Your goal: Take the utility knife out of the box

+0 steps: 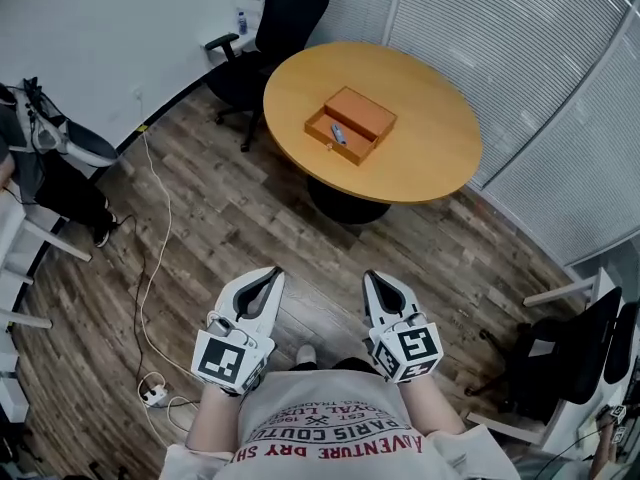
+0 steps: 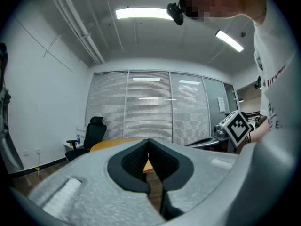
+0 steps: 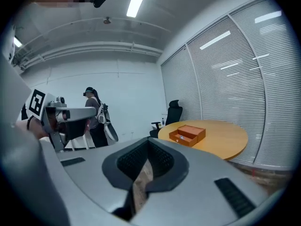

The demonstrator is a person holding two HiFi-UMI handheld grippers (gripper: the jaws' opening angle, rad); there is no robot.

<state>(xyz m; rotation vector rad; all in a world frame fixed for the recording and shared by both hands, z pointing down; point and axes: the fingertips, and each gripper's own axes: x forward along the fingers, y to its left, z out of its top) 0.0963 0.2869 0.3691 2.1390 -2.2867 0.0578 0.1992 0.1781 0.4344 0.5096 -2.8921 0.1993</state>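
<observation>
Wood-plank floor [image 1: 230, 228] lies under and ahead of both sets of fingers. A round table [image 1: 430, 138] stands well ahead of the fingertips, apart from them and not touched. A black office chair [image 1: 285, 23] stands beyond the table's far edge, ahead and left of the left fingers. The left gripper [image 1: 270, 274] and right gripper [image 1: 373, 278] are held side by side, near each other, tips toward the table. Left gripper view: fingers clenched, pad against pad. Right gripper view: fingers likewise clenched, tips meeting, with only the floor showing through the gap behind them. An orange box [image 1: 350, 123] sits on the table well ahead of both grippers, roughly in line with the space between them, its tray open toward the fingers. The utility knife [image 1: 338, 134] appears to be the small grey object lying in that tray; it is too small to confirm in detail. A white cable [image 1: 160, 218] runs along the floor left of the left fingers.
</observation>
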